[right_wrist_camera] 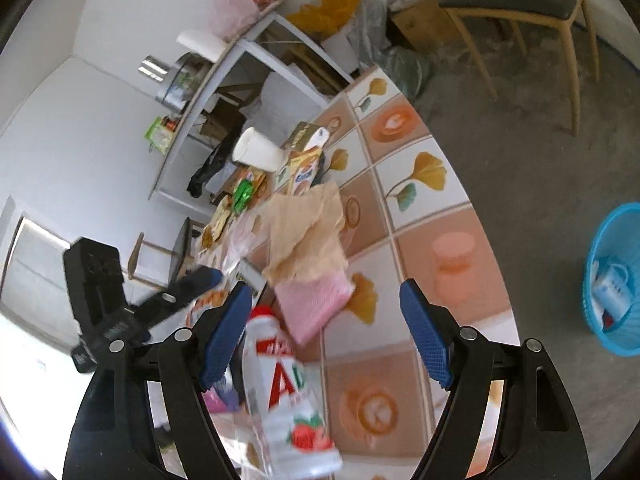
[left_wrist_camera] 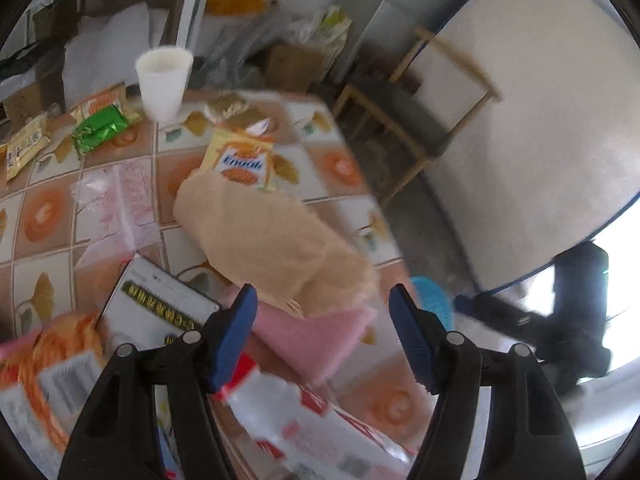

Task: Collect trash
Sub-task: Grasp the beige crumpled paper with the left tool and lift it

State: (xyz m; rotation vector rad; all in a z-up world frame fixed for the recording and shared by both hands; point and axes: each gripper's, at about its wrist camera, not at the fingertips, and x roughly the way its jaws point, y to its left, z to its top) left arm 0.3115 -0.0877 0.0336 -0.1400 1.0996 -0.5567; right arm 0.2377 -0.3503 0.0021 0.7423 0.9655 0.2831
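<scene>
1. Left gripper [left_wrist_camera: 323,308], black frame with blue ribbed pads: jaws stand wide, nothing between the pads; it hovers over the table.
2. Right gripper [right_wrist_camera: 326,302], same build: jaws wide, gripping nothing.
3. Table with an orange-and-white tile-pattern cloth [left_wrist_camera: 340,168]: lies beneath both grippers.
4. Crumpled beige paper napkin [left_wrist_camera: 276,240]: just ahead of the left gripper's tips, resting partly on a pink sponge cloth [left_wrist_camera: 320,336] that lies between and below those pads.
5. Clear plastic bottle with a red cap and strawberry label [right_wrist_camera: 280,380]: lying on the table below the right gripper, nearer its left pad.
6. Yellow biscuit wrapper with blue lettering [left_wrist_camera: 240,160]: beyond the napkin, touching it.
7. White paper cup [left_wrist_camera: 162,80]: upright, farther ahead and to the left of the left gripper.
8. Green foil wrapper [left_wrist_camera: 100,130]: left of the cup, near the far edge.
9. Blue plastic mesh waste basket [right_wrist_camera: 612,280]: on the floor, well right of the right gripper, some items inside.
10. Wooden chair with a dark seat [right_wrist_camera: 516,0]: far ahead and to the right.
</scene>
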